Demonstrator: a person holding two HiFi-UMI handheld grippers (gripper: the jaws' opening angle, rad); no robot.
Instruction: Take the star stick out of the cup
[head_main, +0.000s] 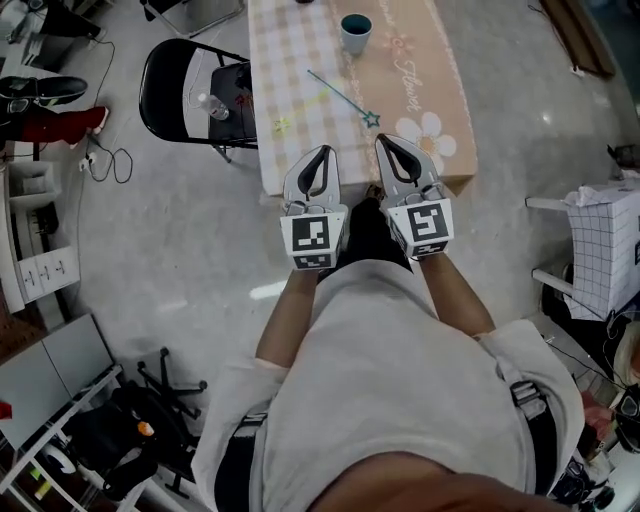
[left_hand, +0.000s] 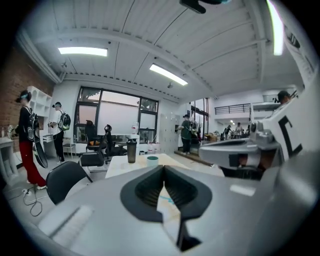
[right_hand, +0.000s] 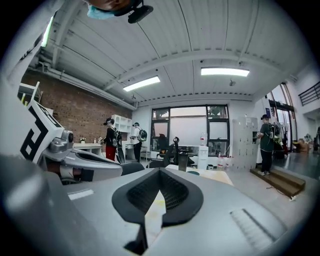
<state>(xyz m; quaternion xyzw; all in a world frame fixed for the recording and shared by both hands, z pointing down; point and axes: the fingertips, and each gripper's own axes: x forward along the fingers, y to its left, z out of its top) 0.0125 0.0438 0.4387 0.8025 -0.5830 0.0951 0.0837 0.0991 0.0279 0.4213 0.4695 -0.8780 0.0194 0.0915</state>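
Person: seen from above in a pale shirt (head_main: 400, 370). Both bare forearms reach forward side by side. The head is cut off at the bottom edge.
Table (head_main: 285, 60): long, with a checked cloth on one half and a flower print on the other. Its far end runs out of the top of the head view, and its near edge sits under the gripper tips.
Folding chair (head_main: 170, 85): dark, just left of the table, with a clear bottle on the seat. Part of it is hidden by the table edge.
Left gripper (head_main: 324, 150): held level over the near table edge, marker cube facing up. The jaws are pressed together with nothing between them.
Right gripper (head_main: 384, 140): just beside the left one and nearly parallel, angled slightly outward. Its jaws are also together and empty.
Cup (head_main: 355, 32): teal and upright near the far end of the table, well apart from both grippers. Its inside is dark and cannot be made out.
Star stick (head_main: 340, 96): out of the cup, lying flat on the table between the cup and the grippers. It lies slantwise, with its star end near the right gripper's tips but not touching them.
Unclear: a faint yellowish streak crosses beside the stick, too pale to identify.
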